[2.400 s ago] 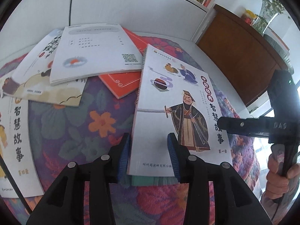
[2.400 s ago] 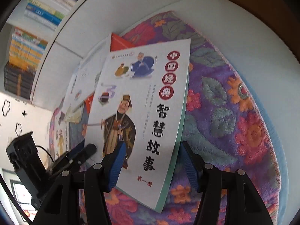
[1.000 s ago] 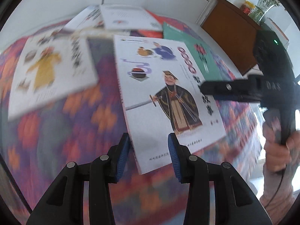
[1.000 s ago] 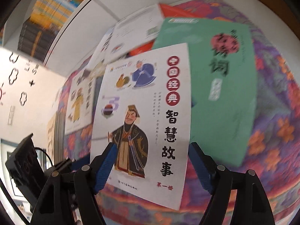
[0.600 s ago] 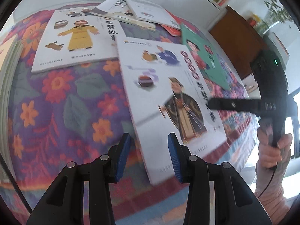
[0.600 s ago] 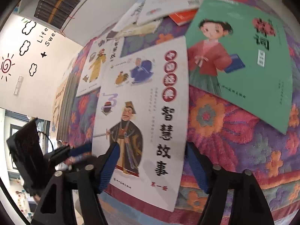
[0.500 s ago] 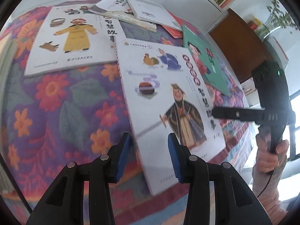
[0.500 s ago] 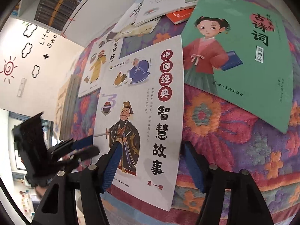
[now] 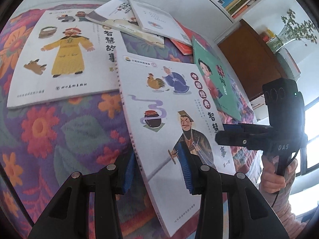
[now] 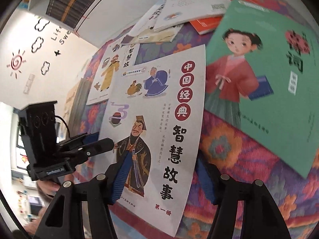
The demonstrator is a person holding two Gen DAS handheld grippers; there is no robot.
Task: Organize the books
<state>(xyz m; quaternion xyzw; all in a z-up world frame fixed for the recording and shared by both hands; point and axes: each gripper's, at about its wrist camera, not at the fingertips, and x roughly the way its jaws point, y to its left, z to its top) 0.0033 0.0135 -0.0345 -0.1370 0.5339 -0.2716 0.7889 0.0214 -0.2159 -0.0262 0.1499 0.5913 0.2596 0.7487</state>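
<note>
The white book (image 9: 175, 123) with the robed swordsman on its cover hangs tilted above the flowered cloth (image 9: 59, 131), carried by both grippers at once. The left gripper (image 9: 159, 173) pinches it narrowly across the spine edge, one blue pad under the cover and one on top, which gives a firm hold on the stiffest part. The right gripper (image 10: 163, 181) straddles the lower end of the cover on the opposite, open edge; its jaws have just been closing with the book between them, and they appear to clamp it there, probably so the thin paperback does not sag or fan open. Below and beside it lie the green book (image 10: 265, 83) with a girl in red, just to the right, and the yellow-robe book (image 9: 59, 57) to the left, with a loose pile of thin books (image 9: 143, 20) and an orange one (image 9: 183, 45) farther back. The carried book looks like the same series as the yellow-robe one, so stacking it there seems likely. A hand (image 9: 277, 177) grips the right handle.
</note>
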